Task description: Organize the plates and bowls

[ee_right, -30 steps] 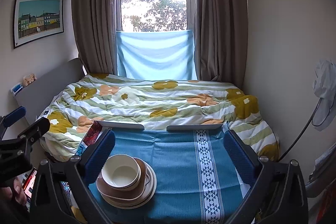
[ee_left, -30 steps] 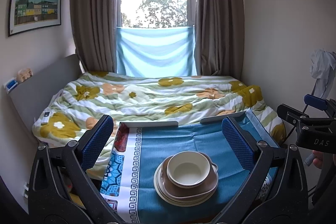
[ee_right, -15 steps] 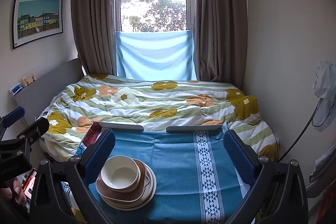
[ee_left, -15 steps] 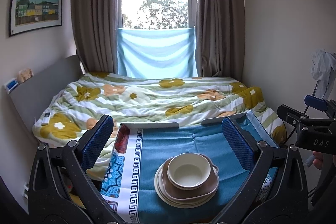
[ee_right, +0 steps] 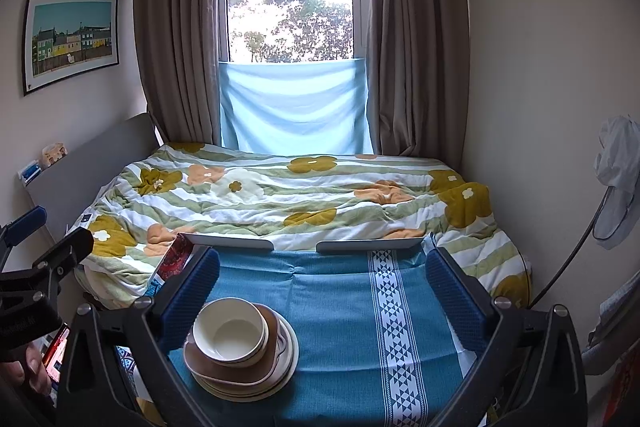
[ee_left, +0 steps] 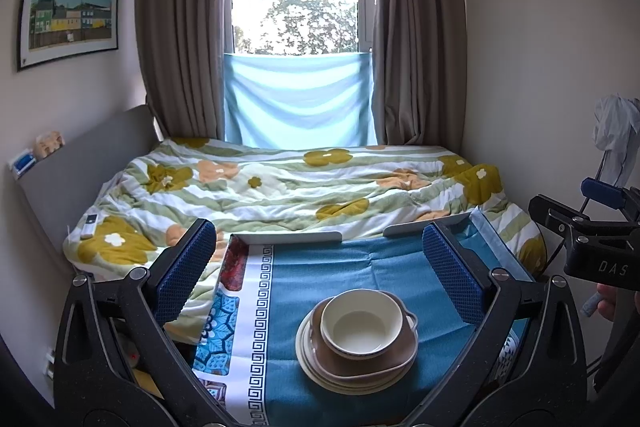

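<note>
Two grippers are in my hands, and beyond them a bed (ee_left: 304, 187) with a flowered quilt fills the room under the window. Nearer me lies a blue patterned cloth (ee_left: 344, 279) over the small table, and on it the crockery stands in one pile: cream plates (ee_left: 320, 373) at the bottom, a brown dish (ee_left: 400, 357) on them, a cream bowl (ee_left: 360, 323) on top. My left gripper (ee_left: 318, 267) and right gripper (ee_right: 320, 287) both hang above the cloth, jaws spread wide and holding nothing.
</note>
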Tool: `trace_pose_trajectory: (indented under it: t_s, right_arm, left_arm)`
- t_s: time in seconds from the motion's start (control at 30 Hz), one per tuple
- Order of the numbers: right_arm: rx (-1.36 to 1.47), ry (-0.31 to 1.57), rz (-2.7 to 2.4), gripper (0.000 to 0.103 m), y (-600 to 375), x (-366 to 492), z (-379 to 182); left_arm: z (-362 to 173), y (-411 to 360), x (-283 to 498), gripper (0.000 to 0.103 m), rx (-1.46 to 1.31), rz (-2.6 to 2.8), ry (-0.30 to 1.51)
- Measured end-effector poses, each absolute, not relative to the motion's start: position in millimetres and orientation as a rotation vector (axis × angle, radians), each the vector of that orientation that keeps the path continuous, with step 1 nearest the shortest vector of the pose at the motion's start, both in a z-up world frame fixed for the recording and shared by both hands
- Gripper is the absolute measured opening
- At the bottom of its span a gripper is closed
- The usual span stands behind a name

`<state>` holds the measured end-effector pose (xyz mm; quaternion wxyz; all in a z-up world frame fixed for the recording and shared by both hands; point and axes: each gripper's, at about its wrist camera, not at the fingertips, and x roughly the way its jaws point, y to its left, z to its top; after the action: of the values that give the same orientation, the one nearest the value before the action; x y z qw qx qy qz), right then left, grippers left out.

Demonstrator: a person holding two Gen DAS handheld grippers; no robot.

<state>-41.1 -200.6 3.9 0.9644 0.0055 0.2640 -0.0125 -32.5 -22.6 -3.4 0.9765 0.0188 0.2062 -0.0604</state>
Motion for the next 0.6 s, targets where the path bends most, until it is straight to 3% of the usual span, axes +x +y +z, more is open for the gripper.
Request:
trace_pose_trajectory:
  t_s: [0.6]
  right_arm:
    - [0.014, 0.536, -0.036, 0.102, -201.6, -37.9, 5.6]
  left_arm:
    - [-2.4, -18.7, -35.4, 0.103, 0.038, -0.124, 0.409]
